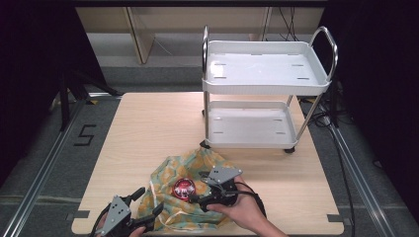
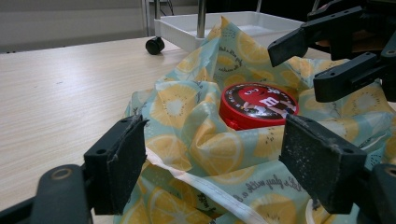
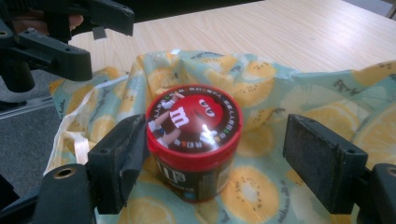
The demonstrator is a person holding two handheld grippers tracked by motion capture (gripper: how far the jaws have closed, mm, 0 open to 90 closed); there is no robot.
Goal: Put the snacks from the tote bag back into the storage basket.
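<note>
Your right gripper (image 3: 212,158) gapes around the tin (image 3: 194,140), left gripper (image 2: 219,168) open at the bag's (image 2: 196,140) 7 o'clock edge: close on the tin next.

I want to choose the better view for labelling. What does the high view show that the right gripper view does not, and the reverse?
High view alone: the white two-shelf cart at the table's far side. Right gripper view alone: the red-lidded tub's dark side wall between the open right gripper. Both: the tub on the lemon-print bag and the open left gripper on the wooden table.
</note>
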